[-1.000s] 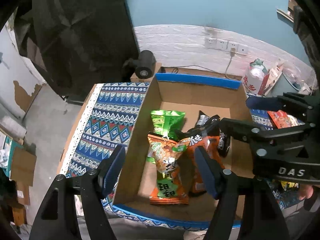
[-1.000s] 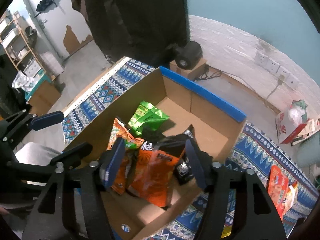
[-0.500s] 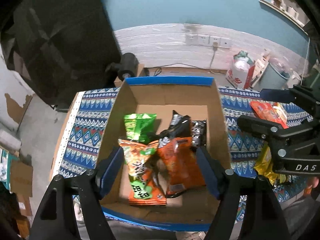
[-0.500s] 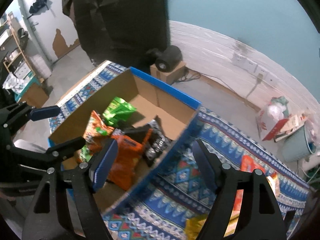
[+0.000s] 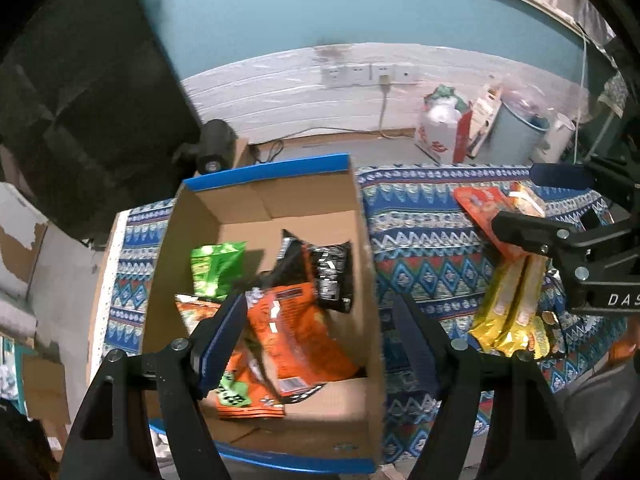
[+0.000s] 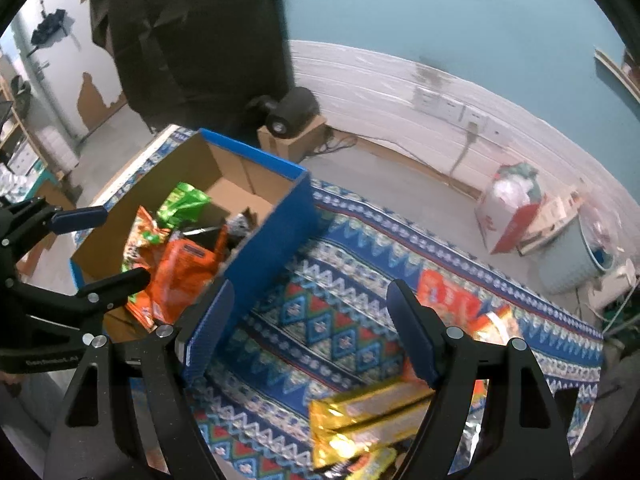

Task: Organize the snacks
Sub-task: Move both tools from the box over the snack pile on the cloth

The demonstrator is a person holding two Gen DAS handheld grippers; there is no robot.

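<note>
A cardboard box with blue outer walls (image 5: 362, 248) (image 6: 276, 236) stands on the patterned cloth and holds several snack bags: a green one (image 5: 216, 266), orange ones (image 5: 296, 328) (image 6: 180, 272) and a black one (image 5: 332, 272). My left gripper (image 5: 320, 340) is open and empty above the box's near right side. My right gripper (image 6: 310, 332) is open and empty over the cloth right of the box; it also shows in the left wrist view (image 5: 532, 204). Loose gold packs (image 5: 508, 308) (image 6: 360, 416) and an orange-red bag (image 5: 480, 212) (image 6: 448, 300) lie on the cloth to the right.
The table carries a blue patterned cloth (image 6: 332, 320). Behind it are a black device on a small box (image 6: 292, 112), wall sockets (image 5: 360, 74), a red-and-white bag (image 6: 508, 208) and a grey bin (image 6: 572, 256). The table's left edge drops to the floor.
Both grippers have swung right: the box has slid left in both views, and the right gripper has left the box and now hangs over the cloth near the loose packs.
</note>
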